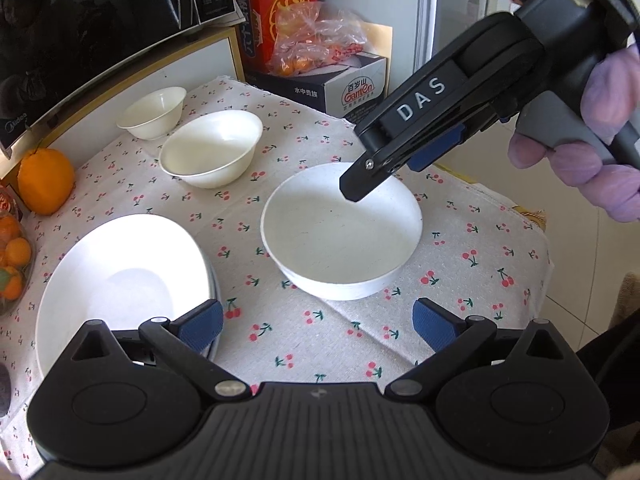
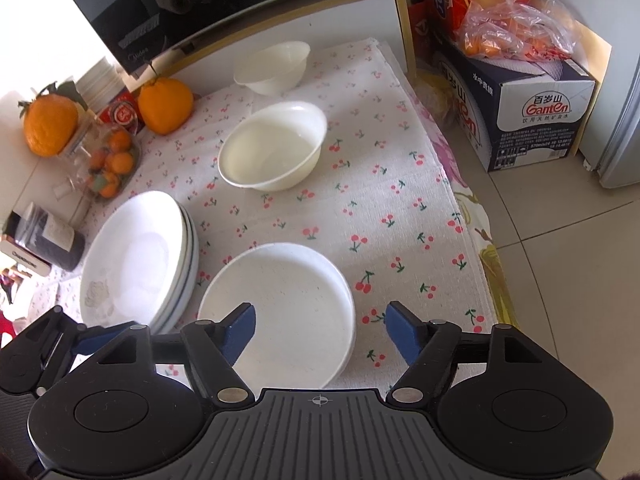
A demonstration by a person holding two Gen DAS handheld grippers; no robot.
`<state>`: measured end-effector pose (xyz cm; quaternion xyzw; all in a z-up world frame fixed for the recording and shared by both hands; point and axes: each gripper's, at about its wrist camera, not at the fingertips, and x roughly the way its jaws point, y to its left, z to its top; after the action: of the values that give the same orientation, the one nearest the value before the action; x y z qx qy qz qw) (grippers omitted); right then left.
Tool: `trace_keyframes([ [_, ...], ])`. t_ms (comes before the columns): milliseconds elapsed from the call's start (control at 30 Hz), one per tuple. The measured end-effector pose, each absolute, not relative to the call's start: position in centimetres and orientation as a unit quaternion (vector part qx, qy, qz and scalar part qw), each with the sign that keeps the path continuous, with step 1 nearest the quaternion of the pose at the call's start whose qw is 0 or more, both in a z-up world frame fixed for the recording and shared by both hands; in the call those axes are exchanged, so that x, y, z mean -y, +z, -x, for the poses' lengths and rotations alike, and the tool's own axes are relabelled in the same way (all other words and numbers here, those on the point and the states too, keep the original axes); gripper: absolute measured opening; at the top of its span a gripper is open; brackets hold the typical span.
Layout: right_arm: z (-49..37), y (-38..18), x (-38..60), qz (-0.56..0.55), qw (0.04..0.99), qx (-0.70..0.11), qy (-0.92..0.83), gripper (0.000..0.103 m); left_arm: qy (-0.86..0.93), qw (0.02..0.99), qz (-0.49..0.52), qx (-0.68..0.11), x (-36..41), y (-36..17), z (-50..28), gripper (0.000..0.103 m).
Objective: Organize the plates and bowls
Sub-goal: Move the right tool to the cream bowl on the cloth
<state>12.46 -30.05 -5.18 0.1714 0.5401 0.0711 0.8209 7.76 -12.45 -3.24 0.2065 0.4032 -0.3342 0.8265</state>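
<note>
On the cherry-print cloth point(image 2: 400, 168), the stack of plates point(image 2: 136, 256) lies at the left and looks hard, smooth and breakable; a grip on its rim seems safest. The left gripper point(image 1: 318, 328) hangs open and empty, just beside the stack. Next, the shallow bowl point(image 2: 280, 308) sits in the middle, probably stiff and light. The right gripper point(image 2: 320, 330) is open, one finger over its rim, not pressing. Two deeper bowls point(image 2: 276, 148) stand behind it.
</note>
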Motion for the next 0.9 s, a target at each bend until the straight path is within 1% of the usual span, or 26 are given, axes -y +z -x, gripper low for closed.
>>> trace_keyframes([
  [367, -13.2, -3.7, 30.7, -0.206, 0.845, -0.491, 0.047, 0.076, -0.296, 0.869, -0.14, -0.372, 10.4, -0.3, -10.0, 0.102],
  [500, -13.7, -3.4, 30.7, -0.213, 0.855, -0.471, 0.039, 0.082, -0.252, 0.881, -0.104, -0.386, 9.8, -0.6, -11.7, 0.102],
  [633, -14.2, -3.2, 30.6, -0.225, 0.86, -0.457, 0.035, 0.083, -0.208, 0.885, -0.049, -0.414, 8.9, -0.5, -13.7, 0.1],
  [733, -14.7, -3.2, 30.6, -0.235, 0.861, -0.449, 0.032, 0.085, -0.19, 0.881, -0.004, -0.434, 8.3, -0.5, -15.0, 0.1],
  [900, -15.7, -3.7, 30.6, -0.254, 0.858, -0.445, 0.022, 0.085, -0.157, 0.882, 0.017, -0.445, 7.8, -0.9, -16.9, 0.098],
])
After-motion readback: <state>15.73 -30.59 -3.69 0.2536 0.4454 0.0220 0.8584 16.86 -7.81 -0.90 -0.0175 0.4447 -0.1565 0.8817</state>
